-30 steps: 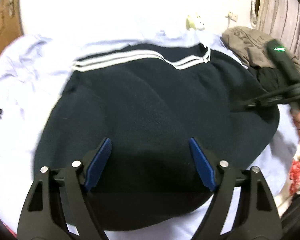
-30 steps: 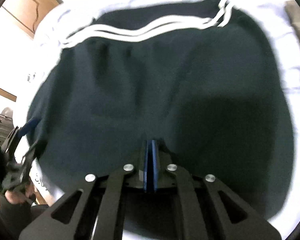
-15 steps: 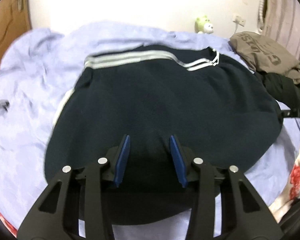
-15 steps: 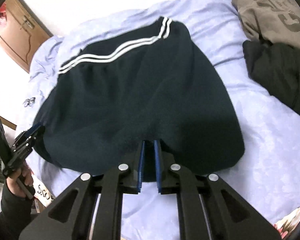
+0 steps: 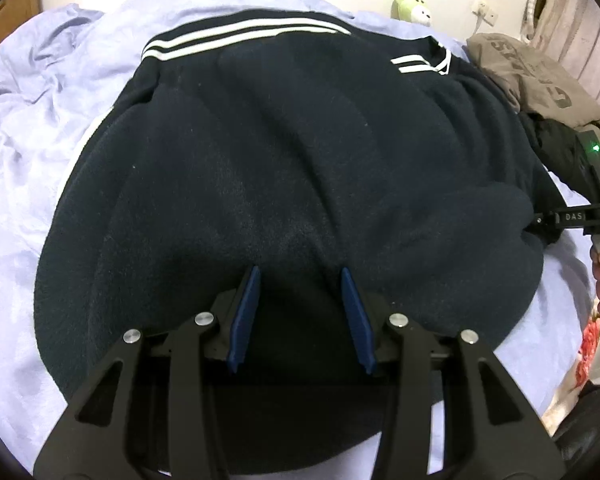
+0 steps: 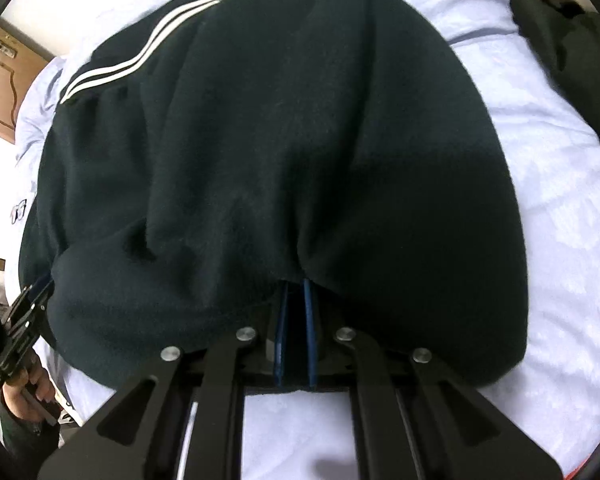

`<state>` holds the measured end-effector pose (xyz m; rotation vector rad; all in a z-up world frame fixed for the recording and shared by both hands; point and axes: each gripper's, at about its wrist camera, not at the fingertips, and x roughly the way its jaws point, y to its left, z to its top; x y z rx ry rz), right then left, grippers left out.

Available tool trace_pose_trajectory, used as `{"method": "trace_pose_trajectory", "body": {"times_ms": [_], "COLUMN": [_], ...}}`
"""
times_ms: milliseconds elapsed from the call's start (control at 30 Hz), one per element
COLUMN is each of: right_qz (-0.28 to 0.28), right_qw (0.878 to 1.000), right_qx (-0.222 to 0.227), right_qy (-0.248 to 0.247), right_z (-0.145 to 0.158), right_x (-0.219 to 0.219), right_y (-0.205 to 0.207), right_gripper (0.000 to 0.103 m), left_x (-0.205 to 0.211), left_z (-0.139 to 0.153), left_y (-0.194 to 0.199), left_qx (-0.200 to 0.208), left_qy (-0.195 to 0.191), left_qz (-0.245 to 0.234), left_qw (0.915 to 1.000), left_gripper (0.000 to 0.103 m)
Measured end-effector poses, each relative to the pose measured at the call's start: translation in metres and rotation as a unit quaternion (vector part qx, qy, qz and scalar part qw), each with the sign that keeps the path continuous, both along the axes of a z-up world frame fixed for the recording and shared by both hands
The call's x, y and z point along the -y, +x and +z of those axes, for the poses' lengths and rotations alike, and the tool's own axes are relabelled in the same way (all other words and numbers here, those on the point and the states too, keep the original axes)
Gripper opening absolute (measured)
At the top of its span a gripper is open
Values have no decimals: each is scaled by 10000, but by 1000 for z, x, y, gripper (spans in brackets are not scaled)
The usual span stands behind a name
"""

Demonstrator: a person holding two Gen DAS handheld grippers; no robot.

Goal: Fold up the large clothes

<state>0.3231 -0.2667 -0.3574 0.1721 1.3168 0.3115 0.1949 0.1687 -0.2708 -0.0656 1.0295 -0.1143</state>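
A dark navy fleece garment (image 5: pixel 284 152) with two white stripes lies spread on a lavender bed sheet (image 5: pixel 32 112); it also fills the right wrist view (image 6: pixel 300 152). My left gripper (image 5: pixel 300 280) is partly open, its blue pads over the garment's near edge with dark fabric between them. My right gripper (image 6: pixel 295 292) is nearly closed, pinching a bunched fold of the garment's right edge, which is lifted and rolled inward. It shows at the right of the left wrist view (image 5: pixel 540 218).
A taupe printed garment (image 5: pixel 532 76) and a black garment (image 5: pixel 556 148) lie at the right on the bed. A small green plush toy (image 5: pixel 414 6) sits by the wall. A wooden cabinet (image 6: pixel 0 76) stands at the far left.
My right gripper has closed on the garment's right edge and pulled it up and inward. My left gripper narrowed from wide open and stays over the near edge.
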Motion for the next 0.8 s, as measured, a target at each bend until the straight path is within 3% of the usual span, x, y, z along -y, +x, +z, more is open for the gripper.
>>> {"method": "trace_pose_trajectory", "body": {"times_ms": [100,167,300,400,467,567,633,700,800], "right_qz": [215,289,381,379,476,771,689,389,39], "right_qw": [9988,9979,9970,9963,9951,9928,9936,9977,9976], "right_qx": [43,56,639,765,861,919,882,553,23], "right_qy": [-433,-571,-215,-77,-94,-27,-145,-38,692], "right_z": [12,33,87,100,97,85,69,45,2], "right_x": [-11,-15,-3,14,12,-11,-17,-11,12], "right_y": [-2,-10,-32,-40,-44,-40,-24,-13,2], "right_gripper": [8,11,11,11,11,11,10,3,0], "left_x": [6,16,10,-11,-14,-13,-11,-12,-17], "left_z": [2,20,53,42,27,21,14,6,2], "left_y": [-1,-10,-29,-22,-20,-17,-15,-13,-10], "left_qx": [87,277,745,369,106,-18,-108,-200,-289], "left_qy": [186,539,984,741,770,798,840,796,614], "left_qz": [50,86,522,705,629,575,549,526,494], "left_qw": [9998,9981,9910,9941,9950,9951,9949,9952,9965], "left_gripper": [43,43,42,34,34,34,34,34,35]}}
